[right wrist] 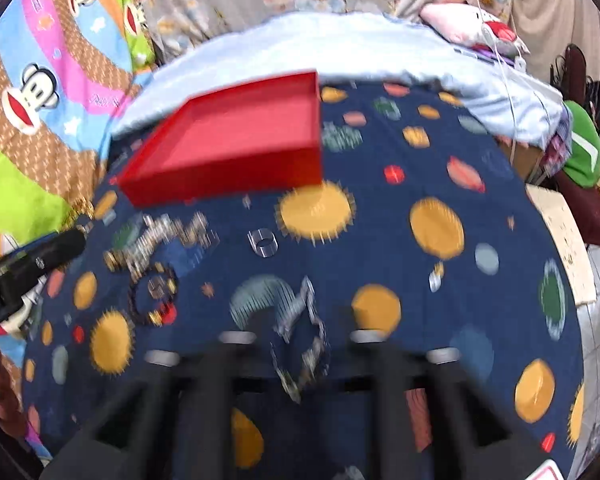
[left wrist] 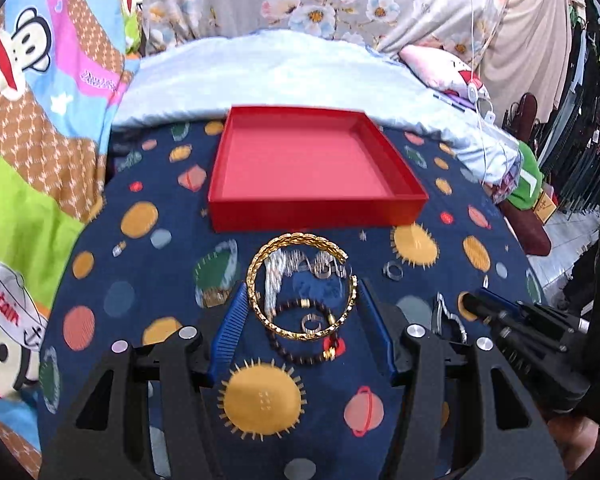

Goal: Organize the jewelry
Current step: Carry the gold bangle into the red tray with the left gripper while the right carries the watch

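My left gripper is shut on a gold braided bangle, its blue fingers pressing both sides, above the blue planet-print cloth. Under the bangle lie a dark bead bracelet, a small ring and a blurred silver chain. A clear ring sits to the right. The red tray stands empty just beyond. In the blurred right wrist view my right gripper is open, with a silver shaped bracelet lying on the cloth between its fingers. The clear ring lies ahead of it.
A pale blue folded blanket lies behind the tray, with cartoon-print bedding to the left. The cloth's right edge drops toward a floor and clothes racks. My right gripper shows at the right of the left wrist view.
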`<state>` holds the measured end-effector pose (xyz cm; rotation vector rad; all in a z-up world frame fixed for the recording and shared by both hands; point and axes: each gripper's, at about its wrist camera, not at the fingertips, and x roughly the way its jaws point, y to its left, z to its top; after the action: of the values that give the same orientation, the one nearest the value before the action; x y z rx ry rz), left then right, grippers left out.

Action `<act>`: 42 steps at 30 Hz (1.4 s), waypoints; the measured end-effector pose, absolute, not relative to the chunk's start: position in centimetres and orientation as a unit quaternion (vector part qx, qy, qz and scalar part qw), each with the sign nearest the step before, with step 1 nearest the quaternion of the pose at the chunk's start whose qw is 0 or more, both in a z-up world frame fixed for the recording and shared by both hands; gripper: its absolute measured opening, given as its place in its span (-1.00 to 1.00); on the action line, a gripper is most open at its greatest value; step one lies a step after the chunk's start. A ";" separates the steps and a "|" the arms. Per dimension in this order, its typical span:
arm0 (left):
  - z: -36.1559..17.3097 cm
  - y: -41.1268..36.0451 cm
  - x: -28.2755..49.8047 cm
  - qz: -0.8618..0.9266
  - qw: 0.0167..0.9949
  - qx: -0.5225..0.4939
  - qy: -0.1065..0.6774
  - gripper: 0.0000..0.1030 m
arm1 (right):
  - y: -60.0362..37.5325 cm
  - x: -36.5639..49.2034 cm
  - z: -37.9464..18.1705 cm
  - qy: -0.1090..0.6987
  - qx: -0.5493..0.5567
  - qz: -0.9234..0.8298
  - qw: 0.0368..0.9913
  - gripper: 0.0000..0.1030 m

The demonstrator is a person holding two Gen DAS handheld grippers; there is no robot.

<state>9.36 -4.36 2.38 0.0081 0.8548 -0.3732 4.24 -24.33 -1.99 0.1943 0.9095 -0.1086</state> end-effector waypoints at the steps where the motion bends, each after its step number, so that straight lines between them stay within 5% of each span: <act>1: 2.1 -4.4 9.2 -0.181 0.891 0.004 0.415 0.05 | -24.2 3.9 -2.4 0.440 0.093 -0.052 0.892 -0.02; 8: 0.0 -5.0 8.0 -0.185 0.878 0.002 0.442 0.05 | -23.3 3.1 -5.4 0.467 0.090 -0.046 0.878 -0.02; 10: -0.3 -5.1 7.8 -0.185 0.876 0.004 0.445 0.05 | -23.1 3.3 -5.3 0.464 0.076 -0.050 0.881 -0.13; 12: -0.4 -5.3 7.7 -0.185 0.875 0.005 0.447 0.05 | -22.9 3.5 -5.4 0.464 0.063 -0.056 0.882 -0.60; 17: -0.4 -5.5 7.8 -0.183 0.876 0.006 0.447 0.05 | -23.4 3.5 -5.2 0.463 0.072 -0.056 0.882 -0.83; 42: 4.3 -5.9 13.3 -0.200 0.897 0.007 0.395 0.05 | -24.3 10.1 3.5 0.381 0.128 0.024 0.915 -0.84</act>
<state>13.26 -5.93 4.31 0.0146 0.8173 -0.4140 10.07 -24.26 3.46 0.2633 0.7836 0.0492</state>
